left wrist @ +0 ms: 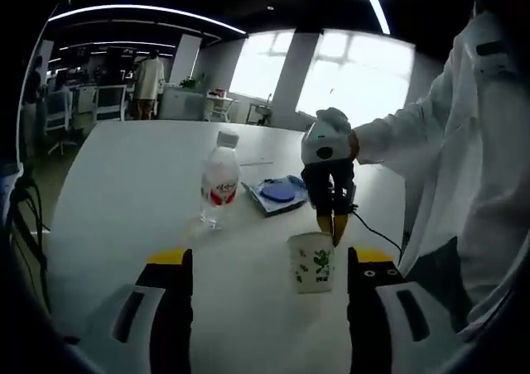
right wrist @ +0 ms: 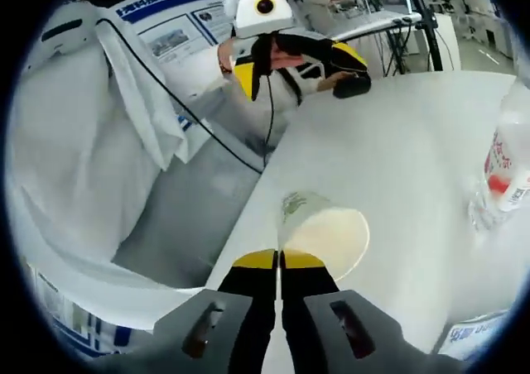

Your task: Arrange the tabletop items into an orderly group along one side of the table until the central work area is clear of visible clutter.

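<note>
The bench (left wrist: 124,184) is seen as a broad white surface, and a person in a white coat (left wrist: 480,142) stands at its edge. On it, a bottle (left wrist: 219,179) with a red label stands upright well in from the edge, a blue pad (left wrist: 277,194) lies just beyond it, and a paper cup (left wrist: 314,262) with a green leaf print stands upright near the person's side of the bench.

The step in hand is judged to be the moving of the cup towards one side. It would be done well if the rim were kept pinched firmly but without crushing the thin wall, the cup were lifted straight and held level, and it were set down close beside the bottle so that a tidy group is formed. The bottle, being tall and light, could be knocked over if it is approached carelessly.

In the left gripper view, the right claw (left wrist: 333,225) is seen coming down on the far rim of the cup. In the right gripper view, its yellow tips are pressed together on that rim, so the cup wall is pinched between them. The left claw (left wrist: 269,262) is spread wide, holds nothing, and hovers above the bench with the cup seen between its jaws but untouched.
</note>
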A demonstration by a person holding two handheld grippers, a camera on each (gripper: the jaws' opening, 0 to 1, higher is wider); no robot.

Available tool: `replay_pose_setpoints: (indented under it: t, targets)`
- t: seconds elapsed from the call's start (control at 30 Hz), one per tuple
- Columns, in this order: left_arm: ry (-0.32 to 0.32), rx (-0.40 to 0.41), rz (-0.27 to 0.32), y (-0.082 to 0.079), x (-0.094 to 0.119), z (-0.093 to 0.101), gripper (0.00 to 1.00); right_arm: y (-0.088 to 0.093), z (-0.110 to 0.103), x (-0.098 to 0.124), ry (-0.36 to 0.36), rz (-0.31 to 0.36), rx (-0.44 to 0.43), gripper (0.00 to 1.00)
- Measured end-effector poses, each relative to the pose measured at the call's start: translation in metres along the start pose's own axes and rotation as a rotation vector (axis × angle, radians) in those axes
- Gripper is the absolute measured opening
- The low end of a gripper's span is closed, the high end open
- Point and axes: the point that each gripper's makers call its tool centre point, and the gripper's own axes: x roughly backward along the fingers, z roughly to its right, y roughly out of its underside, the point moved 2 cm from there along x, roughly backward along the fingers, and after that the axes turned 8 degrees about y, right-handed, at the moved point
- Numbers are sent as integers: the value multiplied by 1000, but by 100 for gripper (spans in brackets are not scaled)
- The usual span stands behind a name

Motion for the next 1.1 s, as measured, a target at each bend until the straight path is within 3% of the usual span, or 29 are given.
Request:
replay_pose_setpoints:
  t: [0.2,0.3,0.4,0.67,0.73,0.83,1.1]
  targets:
    - [12,-8,13,-6,-4,2,78,0,6,30,128,17,10,0]
    - [14,-15,16,-7,-4,3,78,-3,18,53,231,20,22,0]
    - [16,-15,17,-7,-5,4,77,-5,24,70,291,21,9,0]
    - [5,-16,23,-6,0,5,76,-12,48,109,456,-81,114,0]
    - [1,-14,25,-5,1,5,76,-15,54,117,490,-121,155,0]
    - [-2,-12,27,-4,2,5,76,-9,70,129,562,-309,299,0]
    - [-12,-7,40,-4,6,3,76,-11,89,128,545,-522,535,0]
